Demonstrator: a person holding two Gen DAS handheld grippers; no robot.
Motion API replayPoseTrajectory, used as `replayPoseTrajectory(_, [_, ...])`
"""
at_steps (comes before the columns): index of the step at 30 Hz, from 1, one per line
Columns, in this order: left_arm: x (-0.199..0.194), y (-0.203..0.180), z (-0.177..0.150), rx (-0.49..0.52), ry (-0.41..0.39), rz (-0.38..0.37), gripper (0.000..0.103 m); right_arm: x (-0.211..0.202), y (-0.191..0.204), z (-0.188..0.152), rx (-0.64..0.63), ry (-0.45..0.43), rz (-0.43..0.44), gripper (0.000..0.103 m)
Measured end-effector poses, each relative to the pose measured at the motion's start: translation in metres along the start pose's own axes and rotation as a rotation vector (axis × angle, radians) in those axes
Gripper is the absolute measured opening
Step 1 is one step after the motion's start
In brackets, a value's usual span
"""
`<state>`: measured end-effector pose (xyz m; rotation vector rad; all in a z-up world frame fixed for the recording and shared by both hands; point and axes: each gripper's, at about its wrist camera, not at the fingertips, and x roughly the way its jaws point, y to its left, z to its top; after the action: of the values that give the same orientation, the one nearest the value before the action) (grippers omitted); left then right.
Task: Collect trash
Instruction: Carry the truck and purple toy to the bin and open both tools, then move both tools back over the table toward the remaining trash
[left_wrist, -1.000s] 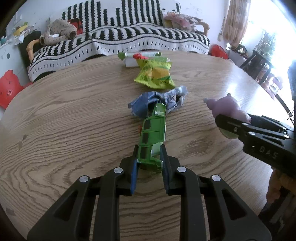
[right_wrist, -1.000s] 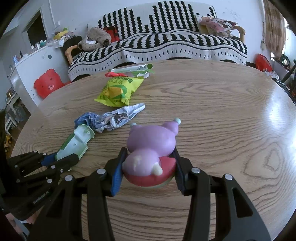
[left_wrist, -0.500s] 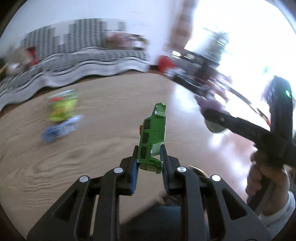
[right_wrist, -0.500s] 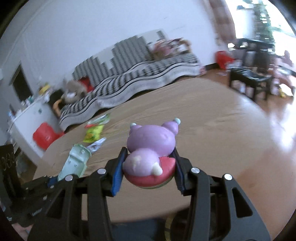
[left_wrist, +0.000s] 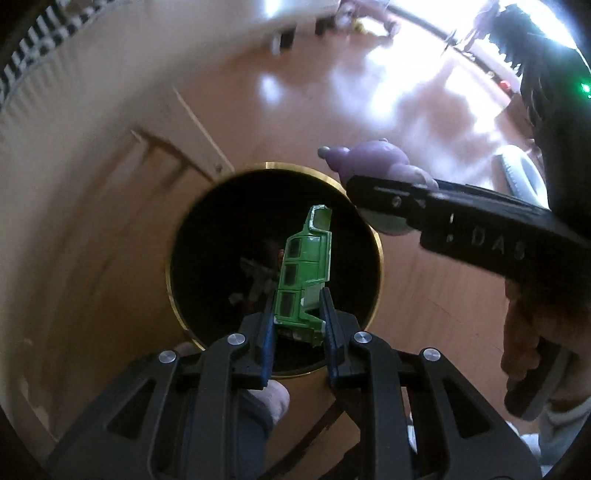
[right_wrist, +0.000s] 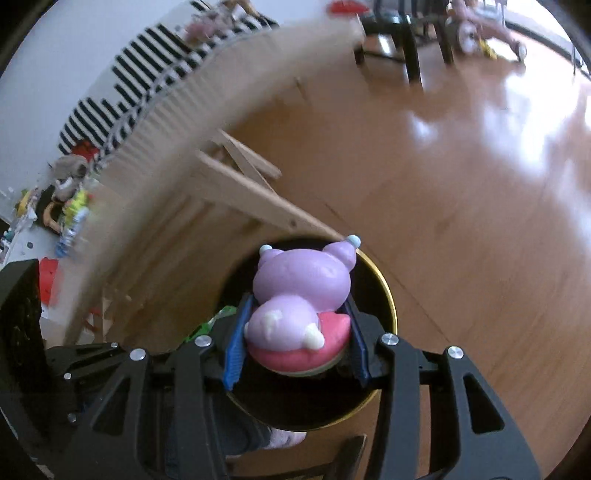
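At frame centre, the left claw (left_wrist: 297, 338) grips a green plastic toy truck (left_wrist: 303, 275) above a round black gold-rimmed bin (left_wrist: 177, 295); the right claw (right_wrist: 295, 347) clamps a purple squishy bear toy (right_wrist: 301, 291) over its rim.

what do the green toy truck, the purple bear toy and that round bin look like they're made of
Green toy truck: looks like painted metal or hard plastic; glossy, with paint chipped along edges.
Purple bear toy: probably soft foam or rubber; matte, rounded, no hard seams.
Round bin: dark inside with a shiny gold rim, likely metal, though coated plastic is possible.
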<state>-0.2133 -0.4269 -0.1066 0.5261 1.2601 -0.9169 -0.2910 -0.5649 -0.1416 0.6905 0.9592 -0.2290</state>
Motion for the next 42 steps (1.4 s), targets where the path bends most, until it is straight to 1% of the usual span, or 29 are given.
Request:
replayPoseTrajectory(2, [0.016, 0.006, 0.001, -0.014, 0.031, -0.006, 0.021, 0.018, -0.004, -0.001, 0.014, 0.034, 0.0, 0.046])
replayPoseTrajectory(6, [0.031, 0.013, 0.005, -0.036, 0.063, -0.003, 0.021, 0.041, -0.014, -0.003, 0.039, 0.074, -0.003, 0.046])
replayPoseTrajectory(8, [0.035, 0.017, 0.009, -0.053, 0.063, -0.005, 0.021, 0.047, -0.017, -0.001, 0.048, 0.086, -0.002, 0.046])
replayPoseTrajectory(13, [0.039, 0.017, 0.006, -0.068, 0.068, -0.007, 0.021, 0.053, -0.023, 0.0, 0.07, 0.106, -0.007, 0.047])
replayPoseTrajectory(14, [0.04, 0.019, 0.007, -0.069, 0.069, -0.005, 0.021, 0.053, -0.024, 0.0, 0.079, 0.111, 0.005, 0.049])
replayPoseTrajectory(15, [0.039, 0.02, 0.005, -0.077, 0.066, 0.0, 0.028, 0.053, -0.025, -0.001, 0.095, 0.115, 0.022, 0.053])
replayPoseTrajectory(16, [0.035, 0.019, 0.001, -0.093, 0.061, 0.0, 0.039, 0.051, -0.027, -0.001, 0.11, 0.117, 0.029, 0.054])
replayPoseTrajectory(17, [0.032, 0.02, -0.001, -0.106, 0.054, -0.001, 0.076, 0.049, -0.029, 0.0, 0.122, 0.112, 0.038, 0.067])
replayPoseTrajectory(18, [0.028, 0.019, -0.002, -0.119, 0.032, 0.003, 0.097, 0.046, -0.03, 0.0, 0.13, 0.101, 0.048, 0.087])
replayPoseTrajectory(19, [0.02, 0.017, -0.003, -0.119, -0.014, 0.01, 0.096, 0.039, -0.031, 0.002, 0.134, 0.076, 0.047, 0.093])
replayPoseTrajectory(20, [0.014, 0.013, -0.004, -0.104, -0.033, 0.018, 0.096, 0.033, -0.033, 0.003, 0.134, 0.062, 0.043, 0.096])
replayPoseTrajectory(22, [0.003, 0.002, -0.005, -0.048, -0.051, 0.025, 0.096, 0.016, -0.035, 0.009, 0.138, 0.009, 0.037, 0.096])
replayPoseTrajectory(24, [-0.011, -0.004, -0.009, -0.02, -0.077, 0.044, 0.096, 0.0, -0.034, 0.015, 0.133, -0.034, 0.032, 0.096])
replayPoseTrajectory(27, [-0.051, -0.007, -0.011, -0.015, -0.172, 0.024, 0.096, -0.033, -0.027, 0.026, 0.108, -0.142, 0.027, 0.096])
replayPoseTrajectory(28, [-0.071, -0.002, -0.012, -0.026, -0.217, 0.024, 0.096, -0.045, -0.016, 0.032, 0.077, -0.19, 0.015, 0.096])
replayPoseTrajectory(30, [-0.101, 0.014, -0.012, -0.054, -0.28, 0.043, 0.096, -0.057, 0.006, 0.044, 0.025, -0.232, 0.0, 0.096])
replayPoseTrajectory(31, [-0.119, 0.027, -0.013, -0.08, -0.32, 0.063, 0.096, -0.06, 0.016, 0.049, 0.007, -0.241, 0.002, 0.096])
replayPoseTrajectory(33, [-0.145, 0.054, -0.016, -0.129, -0.372, 0.102, 0.097, -0.062, 0.047, 0.062, -0.041, -0.251, 0.022, 0.096])
replayPoseTrajectory(35, [-0.17, 0.093, -0.028, -0.196, -0.418, 0.179, 0.096, -0.058, 0.078, 0.072, -0.089, -0.244, 0.043, 0.096])
replayPoseTrajectory(36, [-0.177, 0.109, -0.033, -0.222, -0.429, 0.204, 0.096, -0.053, 0.099, 0.078, -0.121, -0.234, 0.057, 0.096])
replayPoseTrajectory(38, [-0.191, 0.153, -0.048, -0.309, -0.448, 0.255, 0.096, -0.046, 0.133, 0.084, -0.177, -0.217, 0.073, 0.096])
replayPoseTrajectory(39, [-0.197, 0.173, -0.056, -0.351, -0.455, 0.274, 0.096, -0.04, 0.156, 0.088, -0.216, -0.206, 0.082, 0.096])
replayPoseTrajectory(40, [-0.202, 0.199, -0.067, -0.408, -0.46, 0.302, 0.096, -0.036, 0.174, 0.09, -0.242, -0.198, 0.085, 0.096])
replayPoseTrajectory(42, [-0.206, 0.236, -0.082, -0.49, -0.467, 0.345, 0.096, -0.024, 0.213, 0.095, -0.295, -0.187, 0.101, 0.096])
